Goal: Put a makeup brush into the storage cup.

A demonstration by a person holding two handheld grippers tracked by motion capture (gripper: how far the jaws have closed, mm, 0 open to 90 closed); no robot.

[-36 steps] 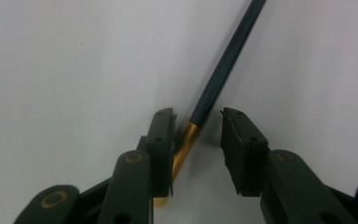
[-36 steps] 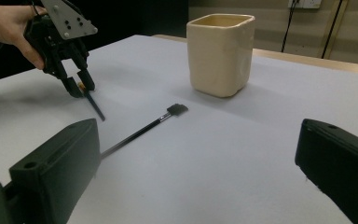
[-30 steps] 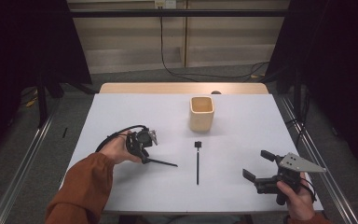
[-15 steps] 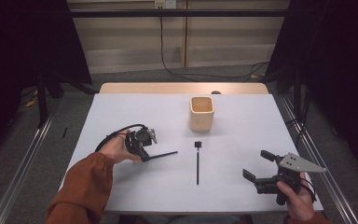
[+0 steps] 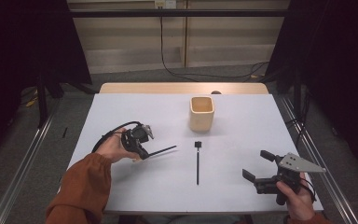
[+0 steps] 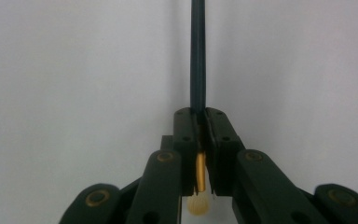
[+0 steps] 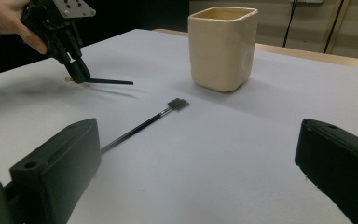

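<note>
My left gripper [image 5: 142, 153] hovers over the left half of the white table [image 5: 121, 112], shut on a thin black brush [image 5: 161, 150]. In the left gripper view the jaws [image 6: 199, 114] pinch the brush [image 6: 197, 56] by its gold ferrule, with the pale tip behind them and the dark handle pointing ahead. A second black brush [image 5: 197, 163] with a flat head lies loose at the table's middle. Behind it stands a beige cup [image 5: 201, 113]. My right gripper [image 5: 257, 164] rests open at the front right, nothing between its jaws.
In the right gripper view the lying brush [image 7: 140, 126] and the cup [image 7: 221, 46] are ahead, with the left gripper [image 7: 77, 72] and its brush [image 7: 109, 81] farther off at the left. Metal rails run along both sides of the table.
The held brush's free end has swung from lying on the table, pointing right and toward me, to pointing right and away. The right gripper has not moved.
</note>
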